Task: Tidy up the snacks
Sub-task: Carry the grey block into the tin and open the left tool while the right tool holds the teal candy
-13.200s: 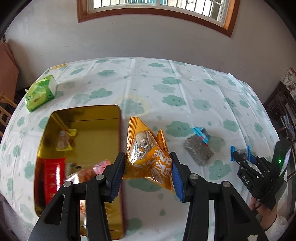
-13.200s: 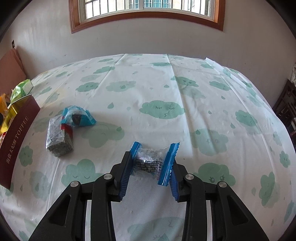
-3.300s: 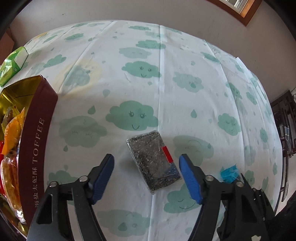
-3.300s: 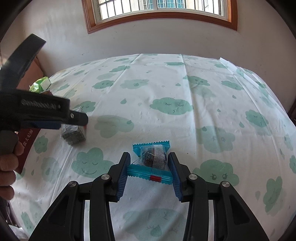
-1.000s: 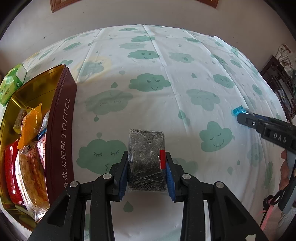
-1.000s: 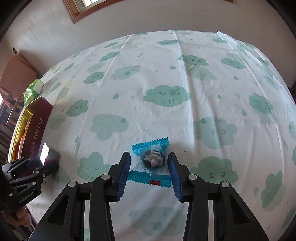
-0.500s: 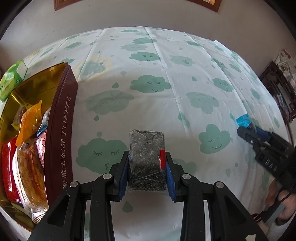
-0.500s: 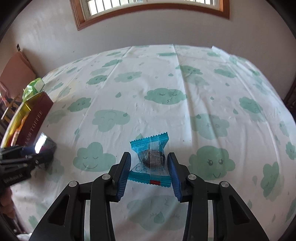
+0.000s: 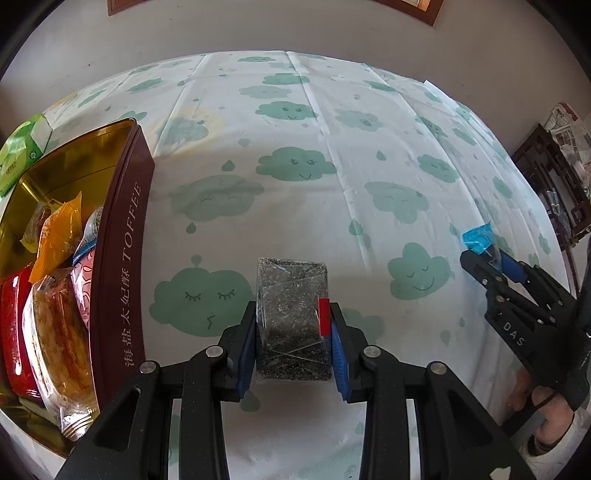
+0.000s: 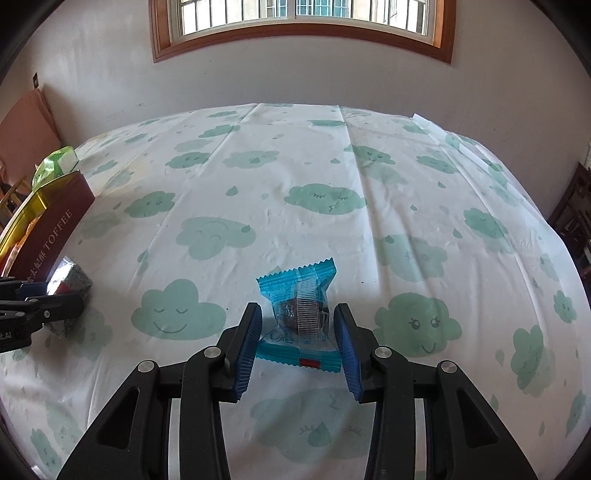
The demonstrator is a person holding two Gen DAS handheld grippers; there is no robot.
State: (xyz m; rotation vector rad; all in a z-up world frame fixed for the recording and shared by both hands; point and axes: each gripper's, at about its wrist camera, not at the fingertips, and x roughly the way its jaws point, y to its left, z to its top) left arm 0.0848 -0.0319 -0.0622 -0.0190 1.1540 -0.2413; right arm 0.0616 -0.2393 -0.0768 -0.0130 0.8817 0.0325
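Snacks are gathered in the toffee tin (image 9: pixel 122 258) at the worktop's (image 9: pixel 295 177) left edge. A clear packet of dark seeds (image 9: pixel 291 317) is clamped in the left claw (image 9: pixel 293 339), a blue-wrapped sweet (image 10: pixel 301 314) pinched in the right claw (image 10: pixel 299 339), both lifted, presumably bound for the tin.

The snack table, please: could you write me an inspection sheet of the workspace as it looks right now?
Surface: cloud-print tablecloth, creased.
Job's things: toffee tin at the left, open, holding several packets; dark snack packet; blue wrapped sweet.
Clutter: green packet behind the tin.
Grippers: left hand-held gripper shut on the dark snack packet; right hand-held gripper shut on the blue wrapped sweet.
Cables: nothing seen.
Surroundings: window above a pale wall; dark wooden furniture on the right.
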